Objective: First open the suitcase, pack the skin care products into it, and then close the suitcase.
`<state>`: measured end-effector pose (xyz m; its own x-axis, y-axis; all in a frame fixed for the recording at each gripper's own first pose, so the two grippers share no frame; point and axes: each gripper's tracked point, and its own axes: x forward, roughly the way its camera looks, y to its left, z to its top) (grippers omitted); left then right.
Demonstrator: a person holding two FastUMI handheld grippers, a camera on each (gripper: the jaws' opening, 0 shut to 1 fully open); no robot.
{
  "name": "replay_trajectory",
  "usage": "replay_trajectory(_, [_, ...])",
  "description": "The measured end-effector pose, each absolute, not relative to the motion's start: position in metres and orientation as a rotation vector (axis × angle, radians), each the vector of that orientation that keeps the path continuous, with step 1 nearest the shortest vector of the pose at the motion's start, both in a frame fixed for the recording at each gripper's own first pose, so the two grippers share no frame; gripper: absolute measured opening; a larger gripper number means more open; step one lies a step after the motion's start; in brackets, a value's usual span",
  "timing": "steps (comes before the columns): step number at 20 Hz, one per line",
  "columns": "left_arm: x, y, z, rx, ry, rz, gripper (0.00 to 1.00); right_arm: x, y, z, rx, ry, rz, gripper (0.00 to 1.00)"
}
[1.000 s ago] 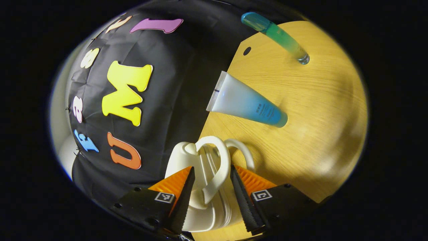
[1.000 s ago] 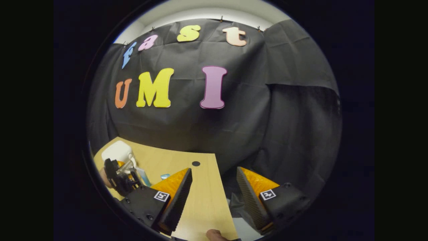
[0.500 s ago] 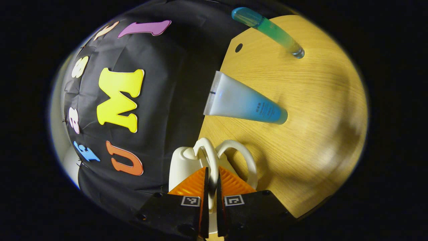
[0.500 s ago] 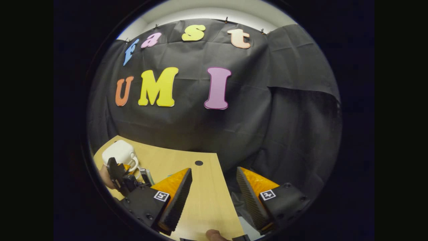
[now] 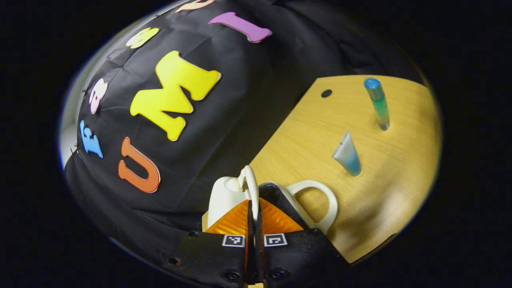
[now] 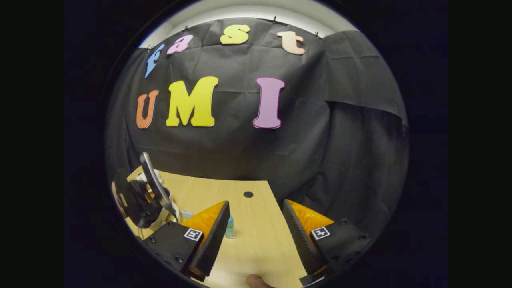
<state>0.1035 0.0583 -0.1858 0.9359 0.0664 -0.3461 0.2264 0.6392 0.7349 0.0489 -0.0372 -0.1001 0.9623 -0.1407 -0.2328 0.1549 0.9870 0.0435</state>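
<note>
A small white suitcase point(image 5: 225, 195) stands at the table's near left edge. My left gripper point(image 5: 253, 205) is shut on the upper of its two loop handles point(image 5: 250, 181). The lid is lifted apart from the lower handle point(image 5: 322, 199), and a dark gap shows between them. On the wooden table point(image 5: 304, 140) stand a white-to-blue tube point(image 5: 347, 154) and a green bottle with a blue cap point(image 5: 378, 103). In the right gripper view the left gripper point(image 6: 138, 200) holds the raised lid point(image 6: 154, 184) at the far left. My right gripper point(image 6: 256, 218) hangs open above the table point(image 6: 256, 244), empty, with the bottle point(image 6: 229, 228) by its left finger.
The table has a small round hole point(image 5: 326, 93) near its back edge, also seen as the hole point(image 6: 248, 194) in the right gripper view. Black cloth walls stand behind and to the right. A fingertip point(image 6: 256, 281) shows at the bottom edge.
The left gripper closed on the suitcase's upper handle and swung it up, parting the lid from the base. The right gripper drifted slightly over the table.
</note>
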Motion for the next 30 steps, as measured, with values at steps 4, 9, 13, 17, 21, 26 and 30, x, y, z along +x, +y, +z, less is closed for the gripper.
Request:
replay_trajectory(4, [0.123,0.143,-0.12,0.681,0.319,-0.029,0.03,0.064,0.002,-0.087,0.101,0.236,-0.149,0.8])
replay_trajectory(9, [0.141,0.27,-0.089,0.444,0.353,0.046,0.03,0.078,0.039,-0.082,0.114,0.251,-0.168,0.8])
replay_trajectory(13, [0.148,0.366,-0.111,0.35,0.427,0.109,0.03,0.081,0.063,-0.082,0.116,0.273,-0.184,0.8])
replay_trajectory(17, [0.168,0.423,-0.178,0.225,0.504,0.137,0.03,0.079,0.079,-0.086,0.082,0.296,-0.199,0.8])
replay_trajectory(21, [0.166,0.46,-0.233,0.149,0.568,0.143,0.03,0.076,0.092,-0.096,0.046,0.329,-0.205,0.78])
replay_trajectory(26, [0.167,0.48,-0.301,-0.011,0.654,0.152,0.03,0.066,0.093,-0.109,0.017,0.371,-0.229,0.78])
replay_trajectory(30, [0.169,0.48,-0.334,-0.143,0.693,0.143,0.03,0.058,0.083,-0.115,0.025,0.393,-0.268,0.8])
